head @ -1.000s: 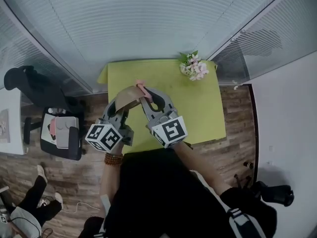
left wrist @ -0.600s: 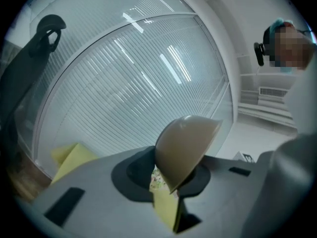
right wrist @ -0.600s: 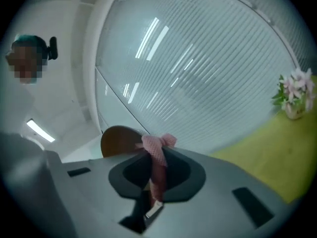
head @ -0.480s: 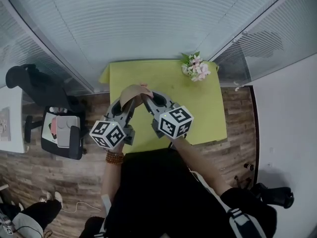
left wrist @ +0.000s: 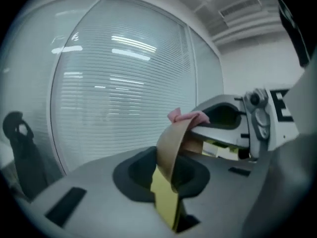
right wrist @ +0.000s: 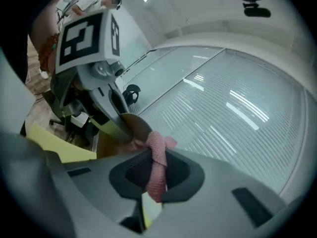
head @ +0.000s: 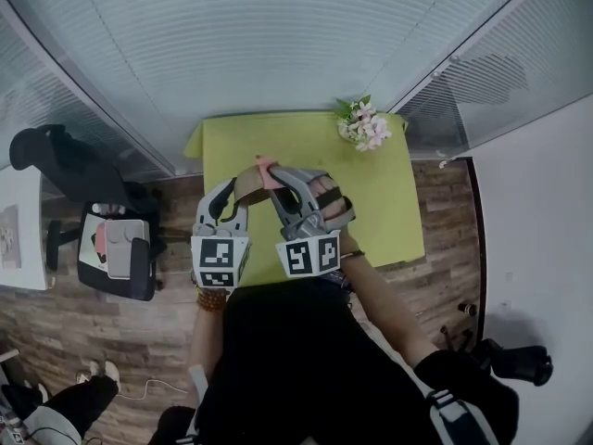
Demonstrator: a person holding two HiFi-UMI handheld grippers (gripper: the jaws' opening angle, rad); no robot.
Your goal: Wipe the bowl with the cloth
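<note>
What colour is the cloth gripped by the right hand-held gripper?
The cloth is pink, seen most clearly in the right gripper view.

Left gripper point(head: 239, 186) jaws just closing on bowl point(left wrist: 168, 148) rim; right gripper point(head: 276, 178) jaws clamped on cloth point(right wrist: 157, 165); both side by side.

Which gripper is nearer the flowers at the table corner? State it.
Right. In the head view the right gripper, shut on the cloth, sits down-left of the flowers. The left gripper, its jaws just closing further on the bowl, lies farther left.
</note>
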